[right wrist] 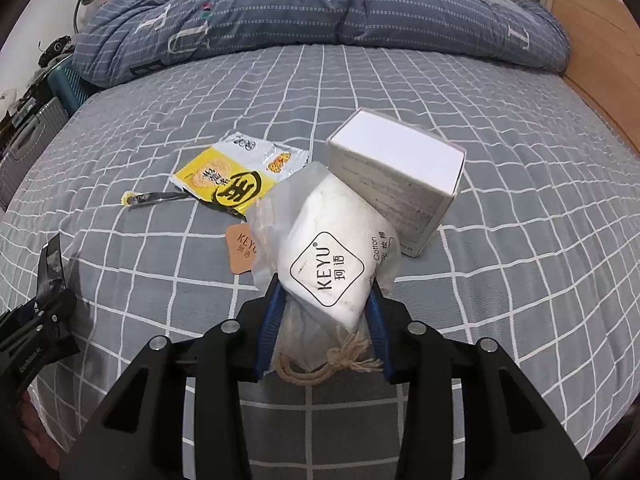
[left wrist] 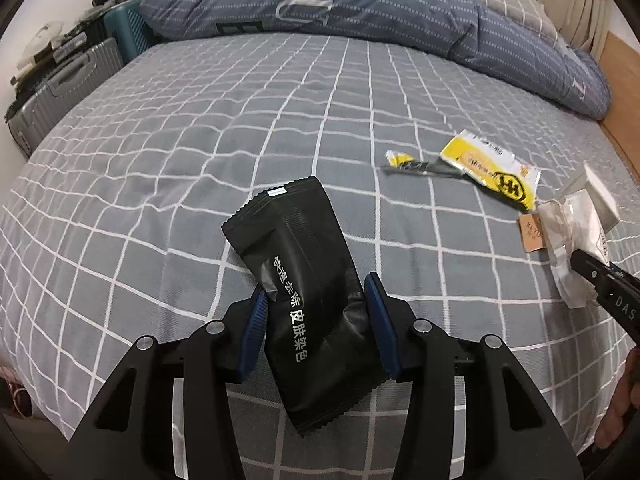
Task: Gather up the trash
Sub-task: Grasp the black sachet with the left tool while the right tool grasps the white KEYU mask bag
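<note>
My left gripper (left wrist: 316,288) is shut on a black packet with white lettering (left wrist: 296,248), its blue pads pressing the packet's lower sides just above the grey checked bedsheet (left wrist: 160,184). My right gripper (right wrist: 325,284) is shut on a white drawstring pouch of cotton pads (right wrist: 332,240). The pouch's string hangs between the fingers and a brown tag (right wrist: 240,252) lies beside it. A yellow snack wrapper (right wrist: 236,176) and its torn strip (right wrist: 148,198) lie on the sheet behind the pouch. In the left wrist view the wrapper (left wrist: 492,172) lies to the right.
A white cardboard box (right wrist: 396,176) stands right behind the pouch. A blue patterned duvet (left wrist: 360,12) is bunched along the far side of the bed. Suitcases (left wrist: 60,92) stand beside the bed on the left. A wooden bed frame (right wrist: 600,60) runs along the right.
</note>
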The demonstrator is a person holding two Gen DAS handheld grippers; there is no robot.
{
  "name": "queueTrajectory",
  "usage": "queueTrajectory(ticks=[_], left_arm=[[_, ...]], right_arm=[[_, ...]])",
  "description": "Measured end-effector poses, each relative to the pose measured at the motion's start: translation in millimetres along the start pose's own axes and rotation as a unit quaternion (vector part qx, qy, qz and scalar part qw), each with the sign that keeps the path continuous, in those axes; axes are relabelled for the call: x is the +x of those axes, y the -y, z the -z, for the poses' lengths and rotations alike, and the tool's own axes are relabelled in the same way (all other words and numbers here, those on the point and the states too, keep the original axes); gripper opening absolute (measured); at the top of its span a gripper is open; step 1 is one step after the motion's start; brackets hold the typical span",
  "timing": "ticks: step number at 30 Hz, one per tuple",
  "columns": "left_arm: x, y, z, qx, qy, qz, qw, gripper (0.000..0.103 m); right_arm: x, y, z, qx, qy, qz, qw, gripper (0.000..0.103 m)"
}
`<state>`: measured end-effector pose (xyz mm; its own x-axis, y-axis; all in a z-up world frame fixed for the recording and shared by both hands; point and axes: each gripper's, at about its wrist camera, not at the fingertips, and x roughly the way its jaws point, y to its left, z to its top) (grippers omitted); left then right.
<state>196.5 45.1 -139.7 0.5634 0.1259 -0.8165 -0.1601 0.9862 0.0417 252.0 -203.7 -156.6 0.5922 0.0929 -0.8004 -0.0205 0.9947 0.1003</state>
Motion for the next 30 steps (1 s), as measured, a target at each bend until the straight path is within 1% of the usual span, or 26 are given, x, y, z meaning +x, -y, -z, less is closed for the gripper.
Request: queueTrajectory(ticks=[12, 17, 30], left_arm=[[-30.9, 5.0, -3.0, 0.013, 0.025, 0.035, 0.999, 0.046], [-39.9, 8.4, -0.9, 0.023, 0.03, 0.04, 0.9985, 0.046], [-64.8, 4.5, 19.2, 0.024, 0.037, 0.053, 0.9976, 0.046]], right_arm=[[-27.2, -7.2, 2.5, -0.009, 0.028, 0.0, 1.0, 0.038], [-40.0, -8.9, 6.2, -0.012, 0.037, -0.001, 0.999, 0.038], [-74.7, -10.4, 21.3, -0.019, 0.06, -0.003, 0.998, 0.038]])
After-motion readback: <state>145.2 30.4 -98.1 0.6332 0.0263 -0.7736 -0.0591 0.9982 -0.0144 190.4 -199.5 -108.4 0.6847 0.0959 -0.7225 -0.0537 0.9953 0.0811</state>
